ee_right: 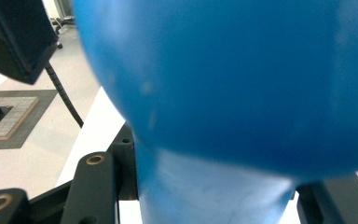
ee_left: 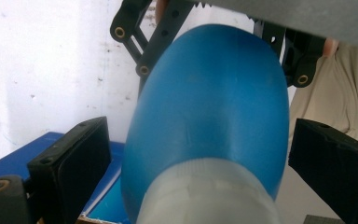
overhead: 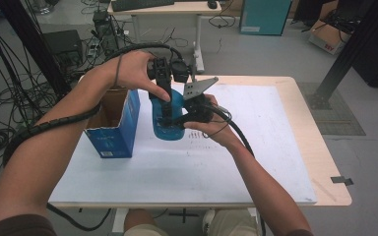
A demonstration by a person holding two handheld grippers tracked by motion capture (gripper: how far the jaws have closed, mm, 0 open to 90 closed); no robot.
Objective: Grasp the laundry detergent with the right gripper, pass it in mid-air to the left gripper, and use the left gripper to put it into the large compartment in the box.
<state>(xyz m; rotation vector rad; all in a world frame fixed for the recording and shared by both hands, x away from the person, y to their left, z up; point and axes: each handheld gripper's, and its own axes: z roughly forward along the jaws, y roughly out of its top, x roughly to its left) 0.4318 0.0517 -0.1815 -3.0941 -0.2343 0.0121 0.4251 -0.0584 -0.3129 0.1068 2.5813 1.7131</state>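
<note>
1. The blue bottle (overhead: 170, 118) hangs above the white table (overhead: 256, 162) at the centre of the high view, just right of the open blue carton (overhead: 113, 129). Both grippers meet on it there.

2. Its long axis runs roughly top to bottom in the high view. The left gripper (overhead: 166, 93) comes onto it from the upper end and the right gripper (overhead: 189, 115) from the right-hand side.

3. In the right gripper view the bottle's rounded body (ee_right: 242, 79) takes up the upper frame and narrows at bottom centre to a paler neck. The black jaw links flank that neck closely on both sides. The jaws read as nearly closed and clamped on the bottle's neck, so this hand carries the bottle.

4. In the left gripper view a pale cap (ee_left: 209, 193) sits at bottom centre, with the blue body swelling away toward the top of the frame. The axis therefore points straight out along the jaws.

5. The two black pads (ee_left: 81, 161) stand at lower left and lower right of that view. Each shows a strip of background between itself and the blue wall. The left jaws are apart, straddling the bottle without pressing on it.

6. Judgement: the coming move turns on that straddle. The left jaws already have the bottle's capped end centred between them, so closing there would likely be enough to grip it. The carton's open top lies immediately left of the bottle in the high view.
</note>
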